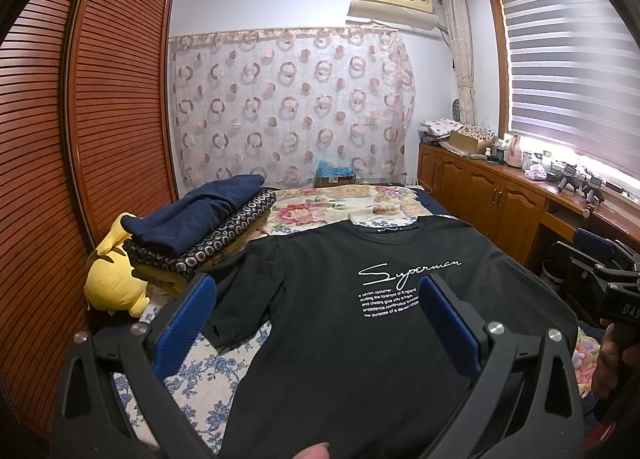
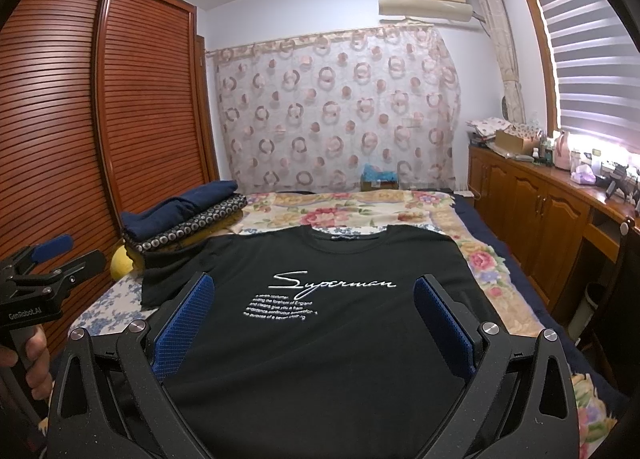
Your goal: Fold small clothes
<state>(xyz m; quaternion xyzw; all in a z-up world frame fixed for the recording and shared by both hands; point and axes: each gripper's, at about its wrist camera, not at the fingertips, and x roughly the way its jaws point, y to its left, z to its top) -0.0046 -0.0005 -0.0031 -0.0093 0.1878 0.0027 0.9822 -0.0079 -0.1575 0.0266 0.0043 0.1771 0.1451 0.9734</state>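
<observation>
Nearest the cameras, both claws are being held released, jaws spread wide, with nothing gripped: the left claw [image 1: 316, 323] and the right claw [image 2: 314, 319] are each being hovered over the lower part of the shirt [image 2: 320, 323], which is being kept flat, face up, on the bed [image 2: 500, 271], collar pointing away.

A poor fold is being risked here. If only the top layer is being pinched, the back layer is likely being left behind and the fabric bunched. If the two claws are being closed at uneven heights, the hem is probably being skewed. The left sleeve [image 1: 248, 299] is already being creased near the bed's edge, so it may be dragged under.

Farther off, the pile [image 1: 200, 227] of folded clothes is being crowded by that sleeve, and it could be nudged during a wide sweep.

The toy [image 1: 116, 283] beside the pile is being shown almost whole only in the left view; in the right view little of it is being seen. The shirt's right shoulder and the bed beyond it are being shown more fully in the right view.
</observation>
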